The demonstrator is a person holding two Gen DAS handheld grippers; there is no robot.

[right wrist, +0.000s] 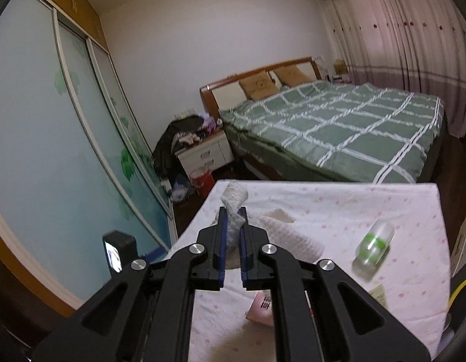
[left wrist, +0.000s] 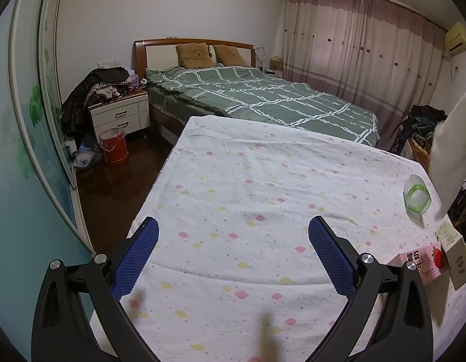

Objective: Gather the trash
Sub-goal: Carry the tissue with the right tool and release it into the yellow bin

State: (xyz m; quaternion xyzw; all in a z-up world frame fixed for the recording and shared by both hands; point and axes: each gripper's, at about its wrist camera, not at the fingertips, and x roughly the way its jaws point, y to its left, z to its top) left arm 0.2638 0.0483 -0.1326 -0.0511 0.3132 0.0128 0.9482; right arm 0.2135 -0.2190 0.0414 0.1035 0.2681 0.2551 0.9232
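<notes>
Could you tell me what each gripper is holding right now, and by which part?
The right gripper pinches a crumpled white paper towel near its upper end; the left gripper is open and empty.

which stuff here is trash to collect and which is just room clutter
Belongs to the job:
- crumpled tissue, clamped in the right gripper
- clear bottle with green band, lying on the floral cloth
- pink milk carton
- left gripper, open and empty

Just lying about:
- bed
- nightstand with clothes
- red bucket

A flowered cloth-covered table [left wrist: 233, 181] bears a plastic cup [left wrist: 417, 196] and pink carton [left wrist: 420, 264].
</notes>
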